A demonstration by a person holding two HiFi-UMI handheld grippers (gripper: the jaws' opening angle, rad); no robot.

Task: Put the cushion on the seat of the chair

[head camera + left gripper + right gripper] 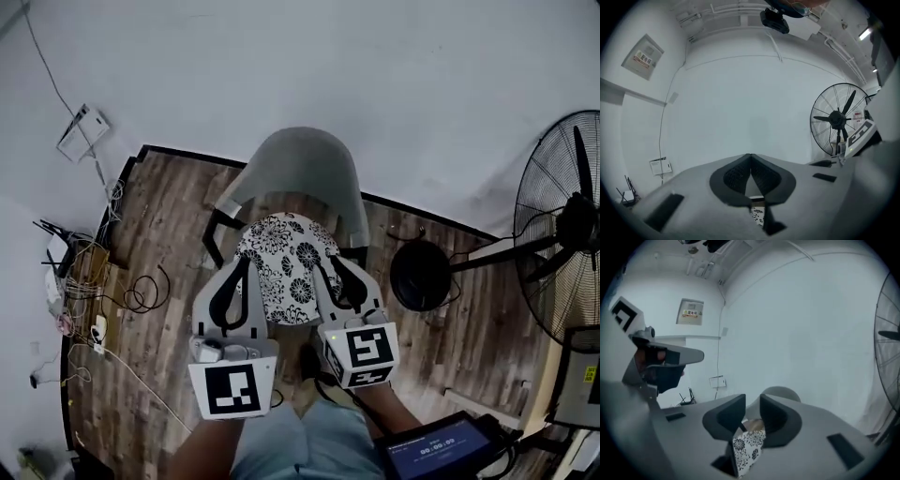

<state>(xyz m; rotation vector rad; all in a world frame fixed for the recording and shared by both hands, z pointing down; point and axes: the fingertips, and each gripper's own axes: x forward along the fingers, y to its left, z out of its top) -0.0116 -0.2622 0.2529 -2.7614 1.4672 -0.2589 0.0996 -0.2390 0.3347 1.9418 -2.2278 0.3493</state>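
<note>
I see the cushion (286, 262), white with black flowers, lying flat on the seat of the grey shell chair (300, 164). Bare wood floor (169, 216) surrounds the chair; a floor fan (572, 225) stands to the right, tangled cables (131, 295) to the left. Both grippers hover nearly level over the cushion's near edge: left gripper (750, 157) pinched together on nothing, right gripper (753, 404) closing, its gap empty, the cushion showing below

Probably a lab: tangled cables (141, 295), pedestal fan (572, 225).
</note>
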